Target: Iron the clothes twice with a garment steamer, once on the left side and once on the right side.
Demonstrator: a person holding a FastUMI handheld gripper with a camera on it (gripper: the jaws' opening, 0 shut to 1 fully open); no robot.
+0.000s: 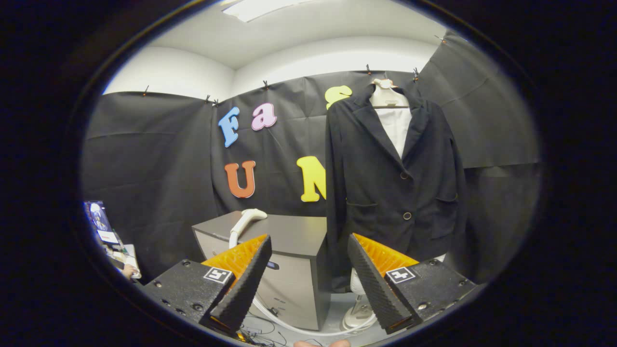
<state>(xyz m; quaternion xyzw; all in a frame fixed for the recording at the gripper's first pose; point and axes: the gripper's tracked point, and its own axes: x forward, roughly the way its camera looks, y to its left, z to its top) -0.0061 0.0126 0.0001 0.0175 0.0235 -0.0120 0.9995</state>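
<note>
A dark blazer (393,188) hangs on a hanger over a white shirt (396,126), ahead of my right finger and against the booth wall. The white garment steamer head (245,220) lies on top of a grey cabinet (294,233), just beyond my left finger. Its white hose (308,331) curves down along the cabinet's front to a white base (359,313) on the floor under the blazer. My gripper (308,243) stands open, with nothing between its fingers, a short way back from the cabinet.
The cabinet's front face (289,284) with drawers stands straight ahead between the fingers. Dark cables (262,332) lie on the floor below it. A screen and small items (103,226) sit far to the left. A fingertip (320,343) shows at the very bottom.
</note>
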